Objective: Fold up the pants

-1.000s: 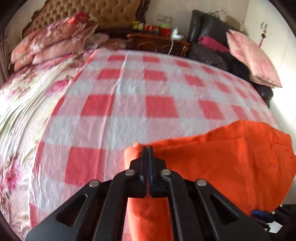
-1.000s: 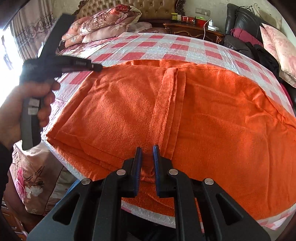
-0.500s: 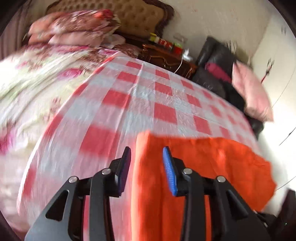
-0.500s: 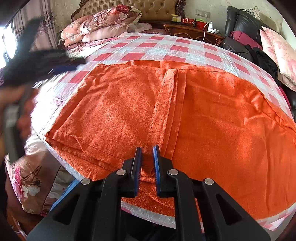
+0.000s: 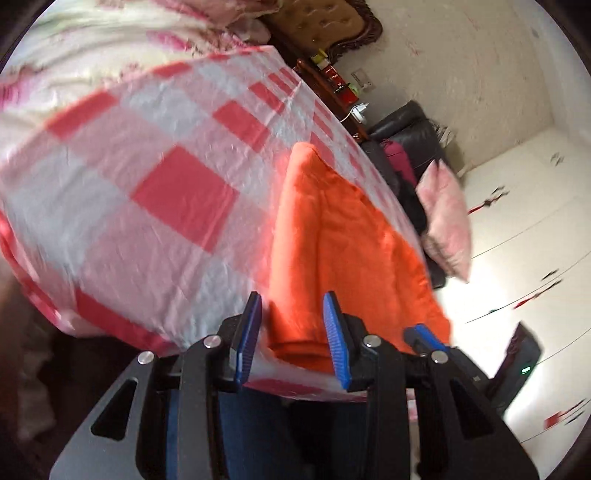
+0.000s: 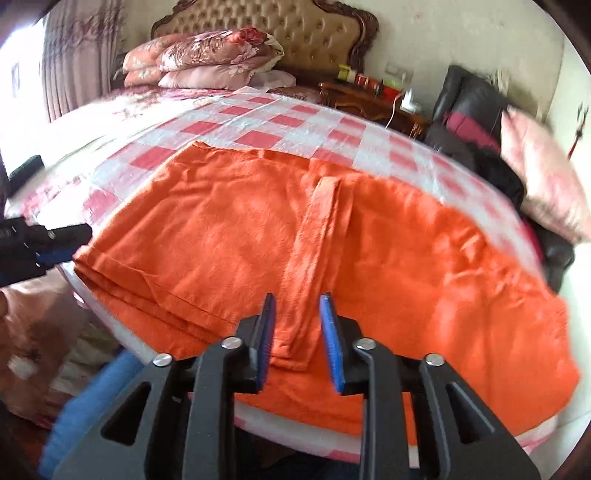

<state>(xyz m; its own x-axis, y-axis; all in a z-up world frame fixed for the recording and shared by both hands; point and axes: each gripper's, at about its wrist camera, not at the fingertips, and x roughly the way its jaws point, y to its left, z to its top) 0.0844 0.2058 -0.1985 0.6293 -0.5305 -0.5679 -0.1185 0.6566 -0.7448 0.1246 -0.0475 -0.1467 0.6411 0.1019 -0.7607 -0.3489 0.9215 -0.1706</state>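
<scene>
The orange pants [image 6: 258,236] lie folded on the red and white checked sheet [image 6: 258,125] of the bed. My right gripper [image 6: 297,325] is open and empty, its jaws on either side of the centre seam at the near edge. My left gripper [image 5: 291,332] is open and empty, its jaws astride the pants' folded left corner [image 5: 299,343]; the view is tilted. The left gripper also shows in the right wrist view [image 6: 55,247], at the pants' left edge.
Floral pillows [image 6: 210,55] lie by the tufted headboard [image 6: 277,26]. A wooden nightstand [image 6: 369,99] with bottles stands beside the bed. A black chair [image 6: 476,107] with clothes and a pink pillow [image 6: 543,173] stands at the right.
My left gripper let go of the pants, opened and swung down to the near left corner. My right gripper opened from nearly shut and drew back a little.
</scene>
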